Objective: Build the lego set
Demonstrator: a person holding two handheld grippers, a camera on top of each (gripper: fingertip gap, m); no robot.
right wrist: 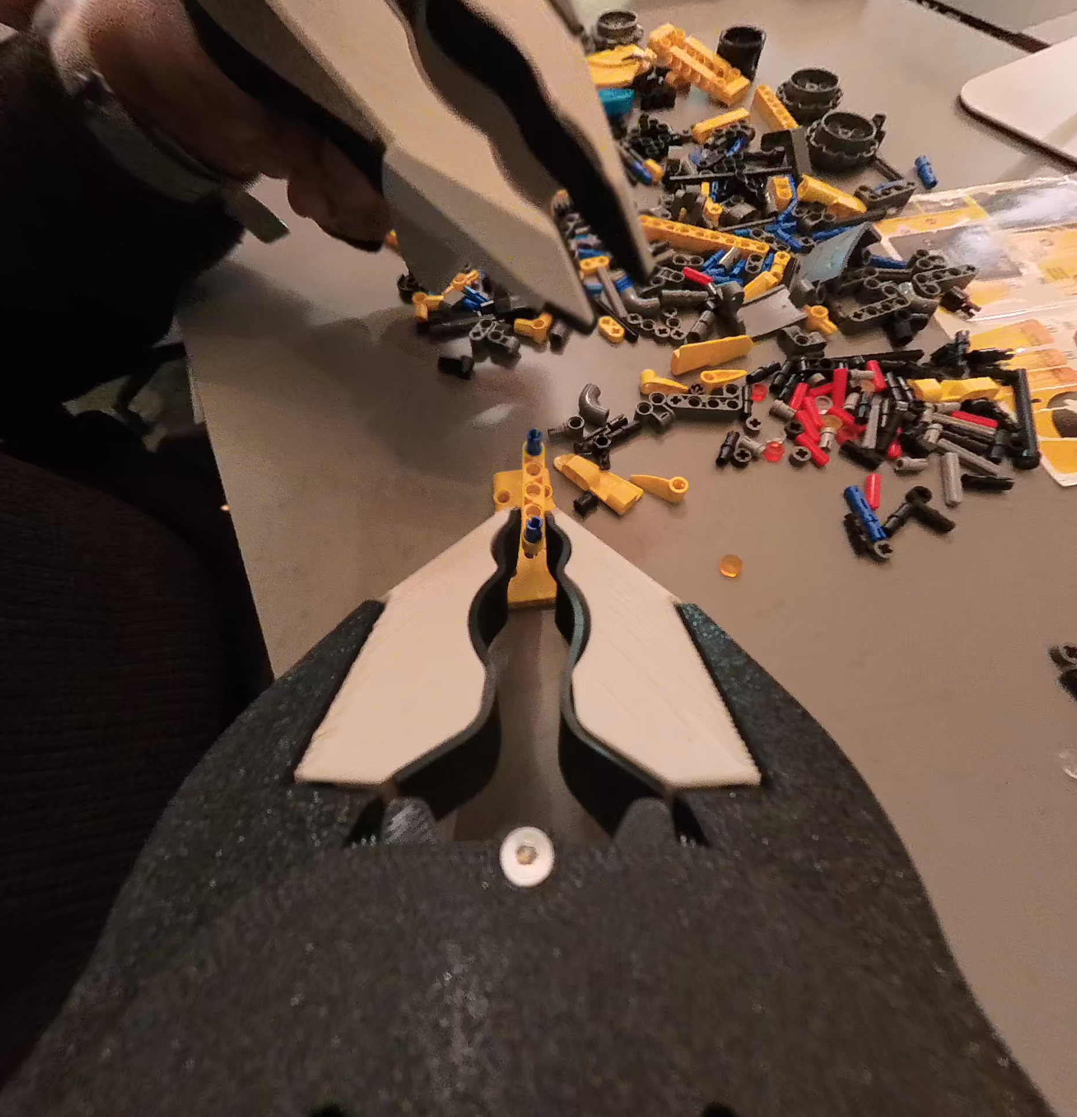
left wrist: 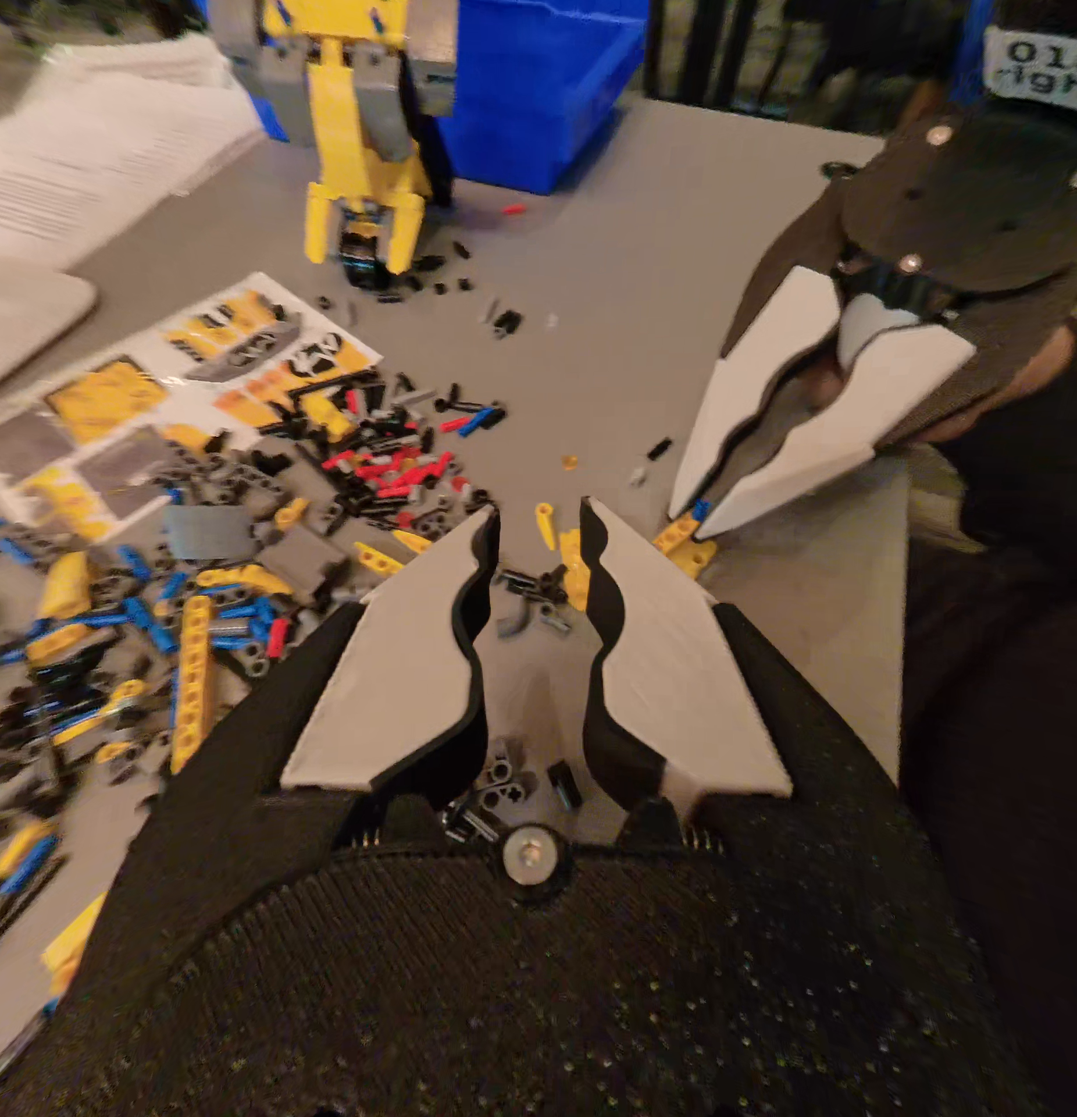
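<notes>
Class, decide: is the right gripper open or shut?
Shut: the right gripper has both fingertips clamped against a yellow beam assembly carrying blue pins.

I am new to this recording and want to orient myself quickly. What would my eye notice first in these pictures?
First, the right gripper shut on a small yellow assembly with blue pins, near the table's front edge. Beyond it spreads a large pile of loose pieces in yellow, black, blue and red, partly over a sticker sheet. The left gripper is open above the pile's edge, and a tall yellow and grey model stands behind, before a blue bin.
</notes>
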